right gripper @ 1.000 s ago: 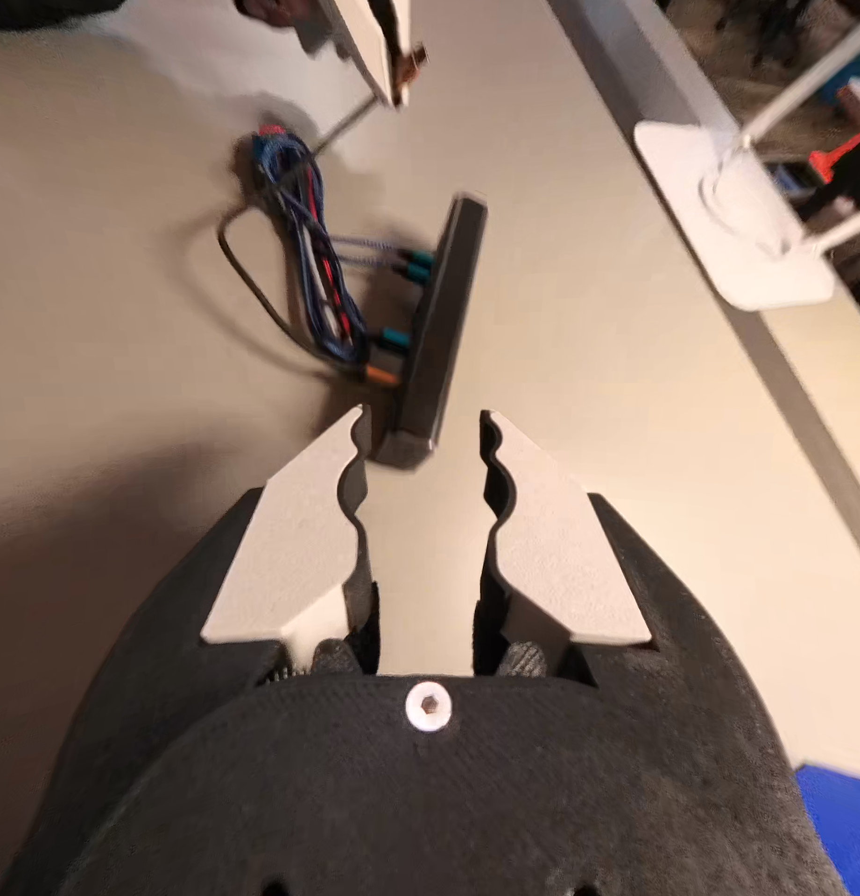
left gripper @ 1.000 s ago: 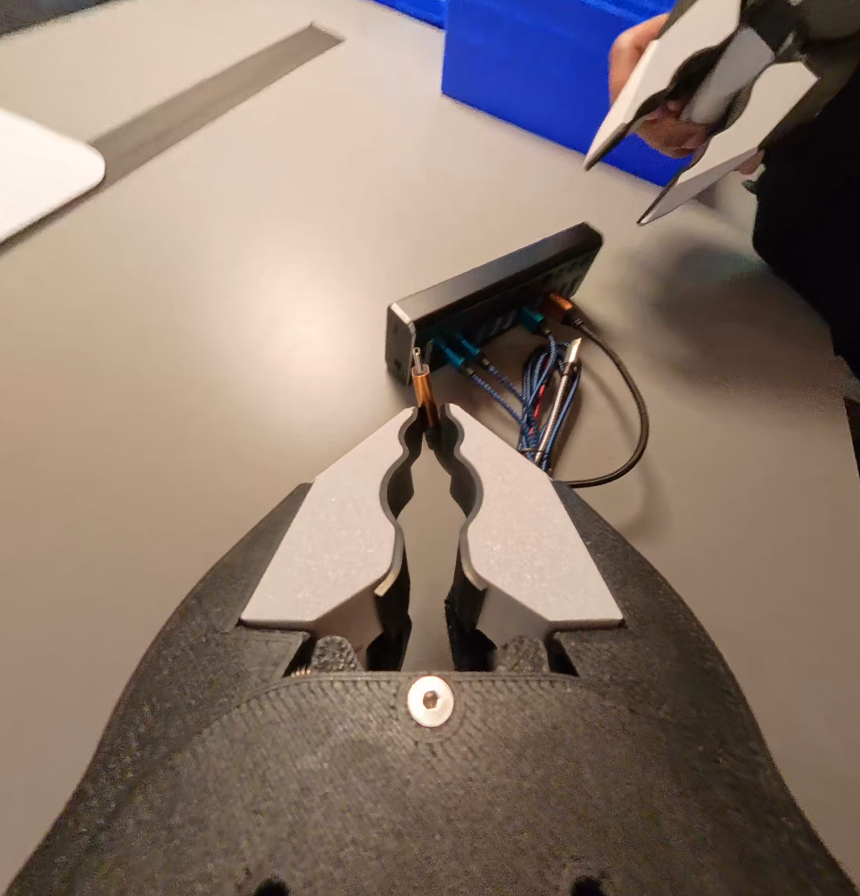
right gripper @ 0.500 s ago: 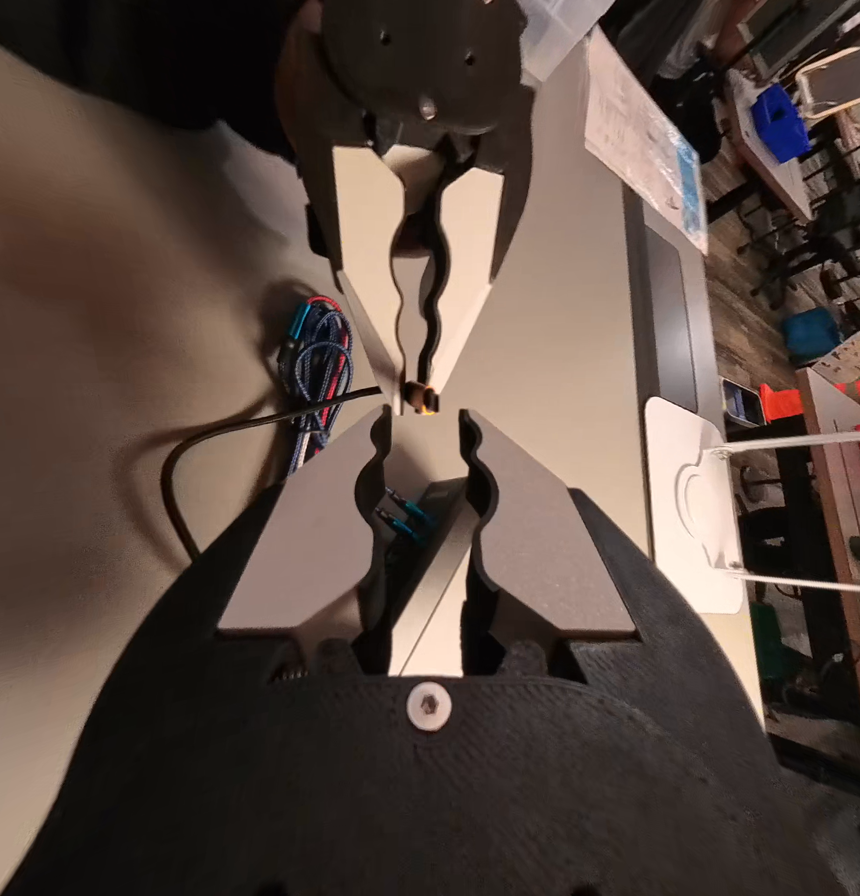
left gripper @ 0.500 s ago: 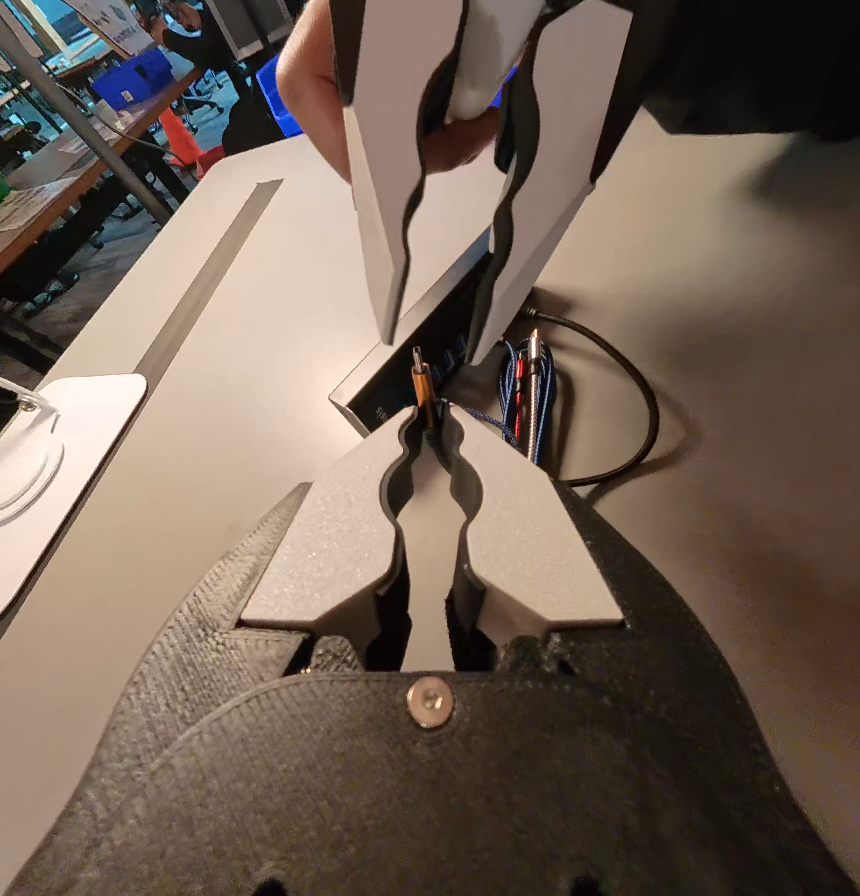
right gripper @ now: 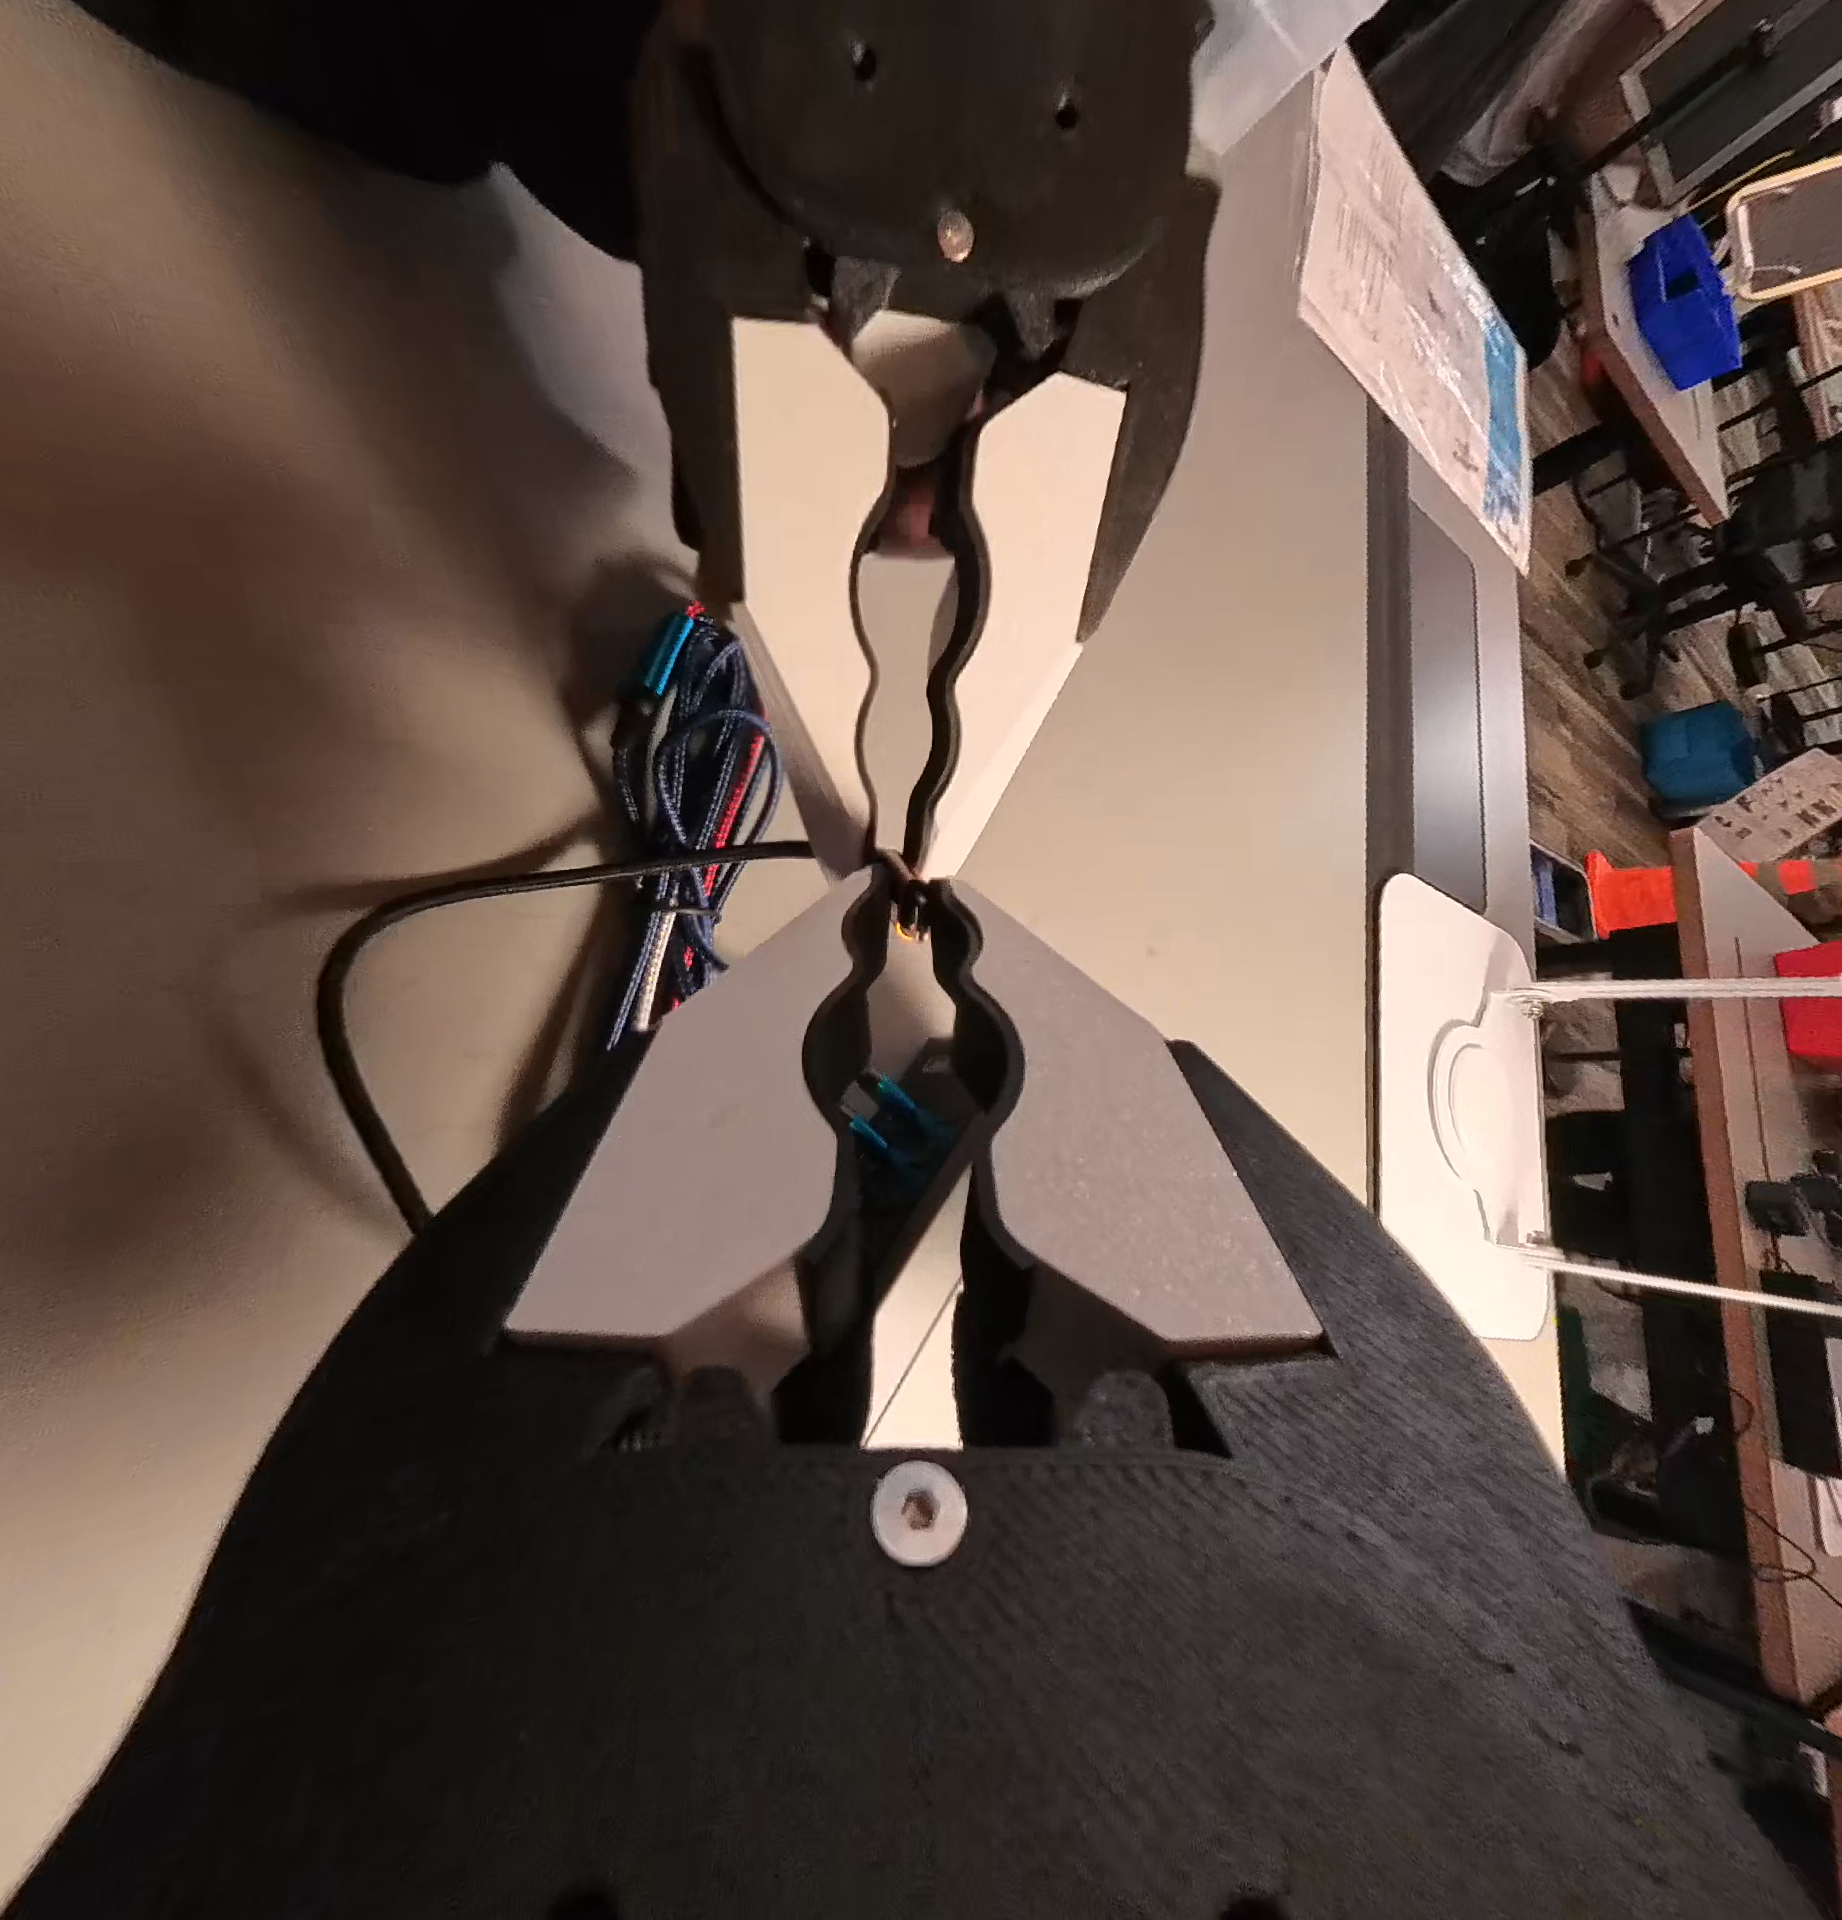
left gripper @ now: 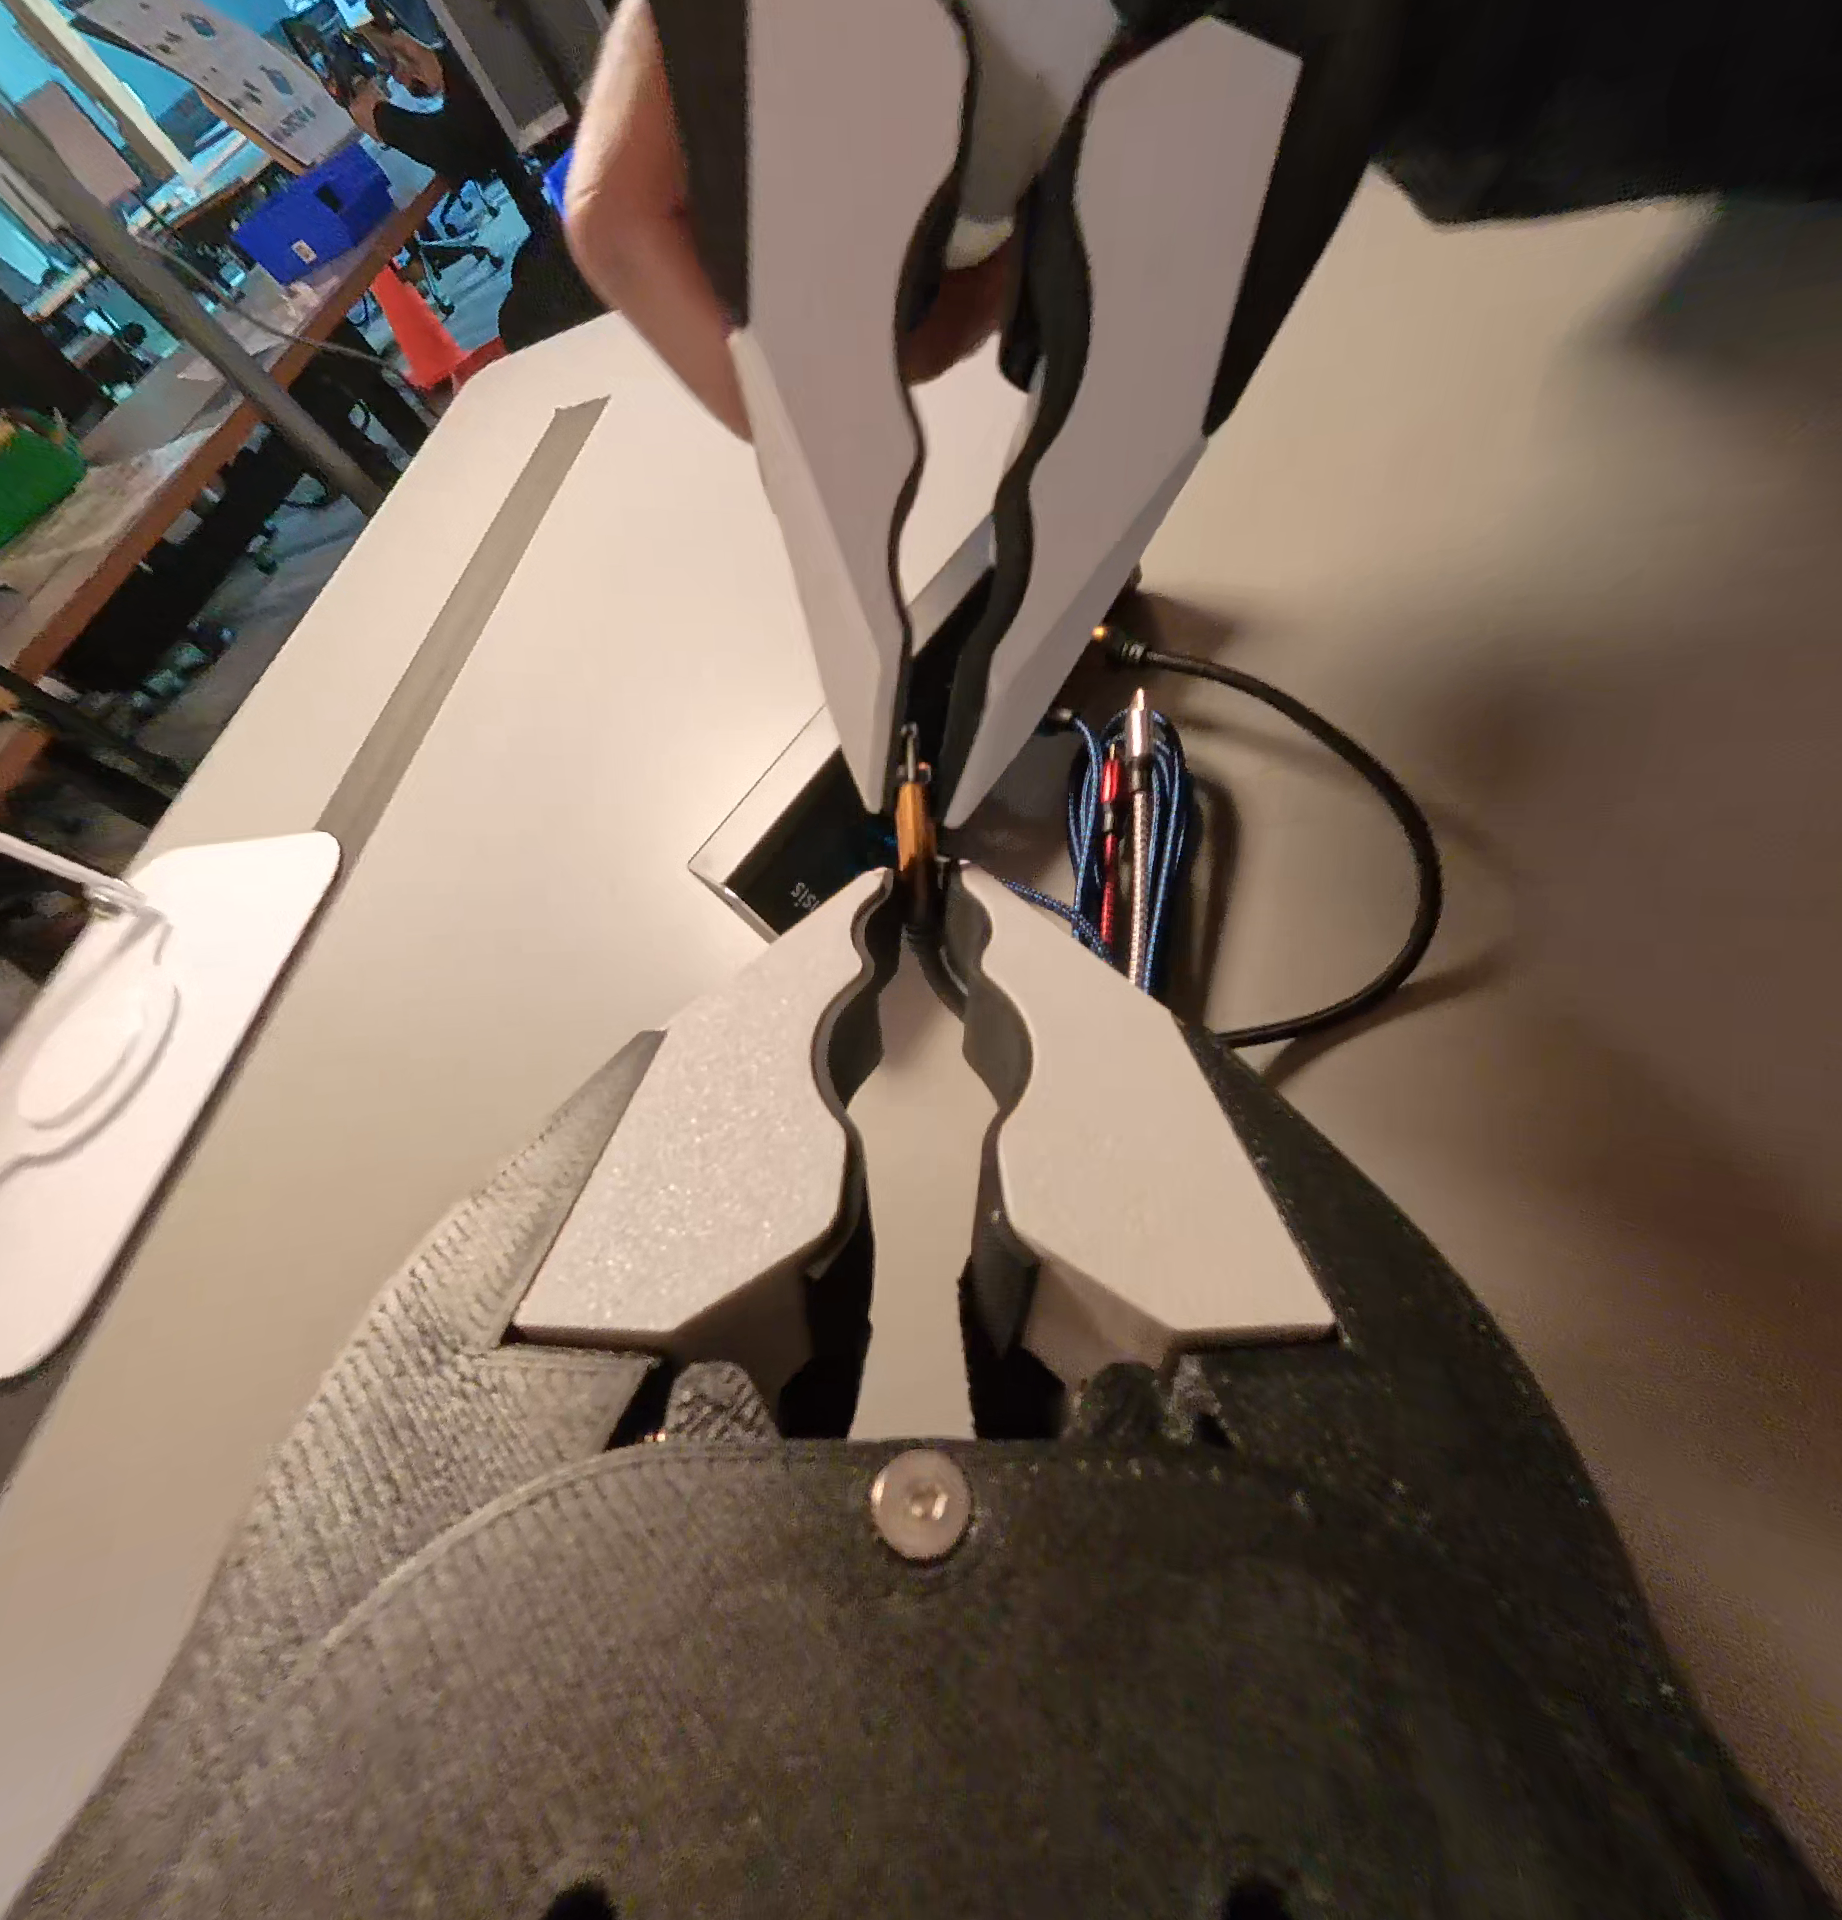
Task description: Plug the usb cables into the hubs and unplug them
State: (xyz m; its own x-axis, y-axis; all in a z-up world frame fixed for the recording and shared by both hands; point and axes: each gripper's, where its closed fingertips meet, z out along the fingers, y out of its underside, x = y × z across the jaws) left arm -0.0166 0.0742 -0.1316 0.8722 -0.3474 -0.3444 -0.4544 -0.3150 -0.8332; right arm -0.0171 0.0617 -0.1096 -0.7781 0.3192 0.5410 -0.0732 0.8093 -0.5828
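The left gripper (left gripper: 922, 883) pinches the orange plug (left gripper: 915, 826) above the grey table (left gripper: 501, 831). The right gripper (right gripper: 909, 902) meets it from 12 o'clock, tips nipping the same plug. The hub (left gripper: 792, 862) lies just behind. Messy desks (left gripper: 169, 343) fill the room at 10 o'clock.

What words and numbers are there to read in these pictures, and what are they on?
I don't copy out writing, but here is where it sits.
Black hub: white letters on its end, partly hidden by the left gripper holding the orange usb plug.
Blue bin: a label, too small to read.
Tilted board: marks, too blurred to read.
Paper sheet: print, too small to read.
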